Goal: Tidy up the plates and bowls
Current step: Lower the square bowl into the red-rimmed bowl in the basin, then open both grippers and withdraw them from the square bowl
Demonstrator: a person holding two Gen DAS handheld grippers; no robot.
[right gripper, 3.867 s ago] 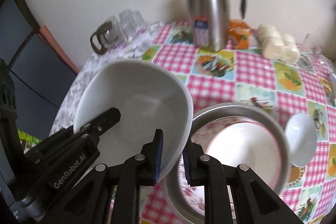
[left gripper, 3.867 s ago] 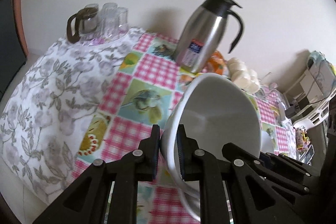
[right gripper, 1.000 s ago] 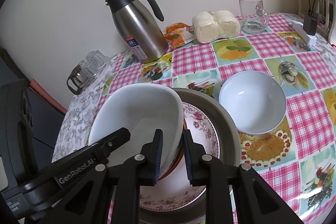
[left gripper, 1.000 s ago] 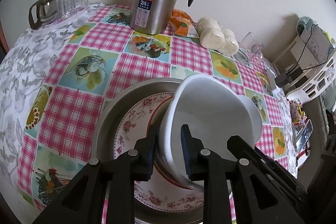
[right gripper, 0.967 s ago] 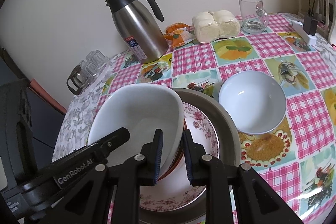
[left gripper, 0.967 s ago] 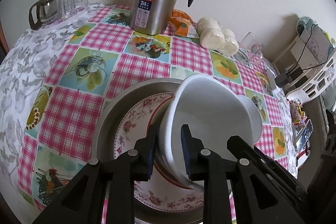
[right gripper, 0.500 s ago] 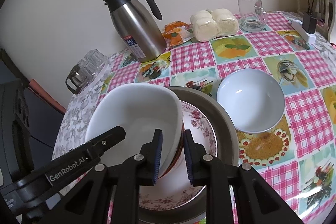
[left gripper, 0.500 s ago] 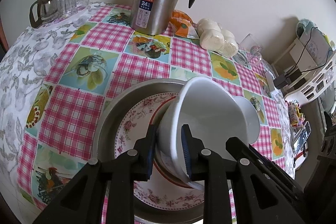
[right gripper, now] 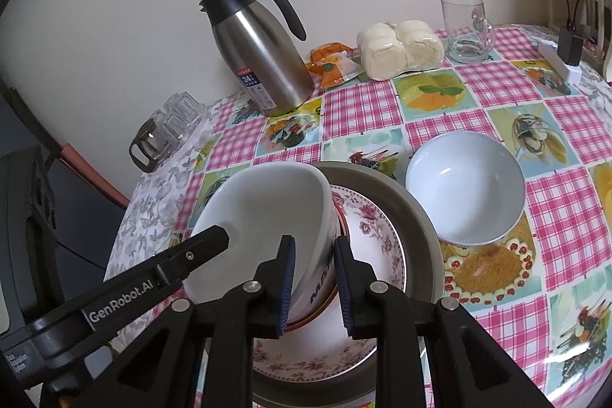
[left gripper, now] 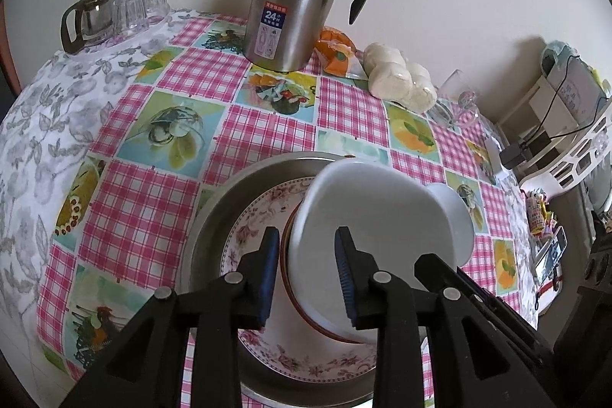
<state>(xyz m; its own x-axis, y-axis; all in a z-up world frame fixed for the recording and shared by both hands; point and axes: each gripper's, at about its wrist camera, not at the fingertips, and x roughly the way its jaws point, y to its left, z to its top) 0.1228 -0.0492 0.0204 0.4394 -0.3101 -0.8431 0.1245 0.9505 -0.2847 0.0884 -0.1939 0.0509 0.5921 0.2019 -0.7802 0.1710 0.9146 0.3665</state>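
A large white bowl (left gripper: 382, 209) (right gripper: 267, 209) rests tilted in a red-rimmed bowl (left gripper: 285, 255) on a floral plate (left gripper: 252, 228) (right gripper: 375, 228), inside a round metal pan (left gripper: 218, 217) (right gripper: 413, 209). My left gripper (left gripper: 306, 274) straddles the bowl's near rim. Its jaws are opening, and the pads stand off the rim on both sides. My right gripper (right gripper: 313, 274) is shut on the opposite wall of the same bowl. A smaller white bowl (right gripper: 464, 186) (left gripper: 455, 213) sits on the tablecloth just right of the pan.
A steel thermos jug (left gripper: 294, 6) (right gripper: 260, 64) stands at the back. Beside it lie an orange packet (right gripper: 332, 64) and wrapped buns (right gripper: 401, 48). A glass mug (right gripper: 464, 29) is at the far right, and a glass pot with tumblers (left gripper: 111, 14) at the far left.
Both grippers carried the large white bowl over the pan and set it into the stack. In the last half second the left jaws spread off the rim; the right grip is unchanged.
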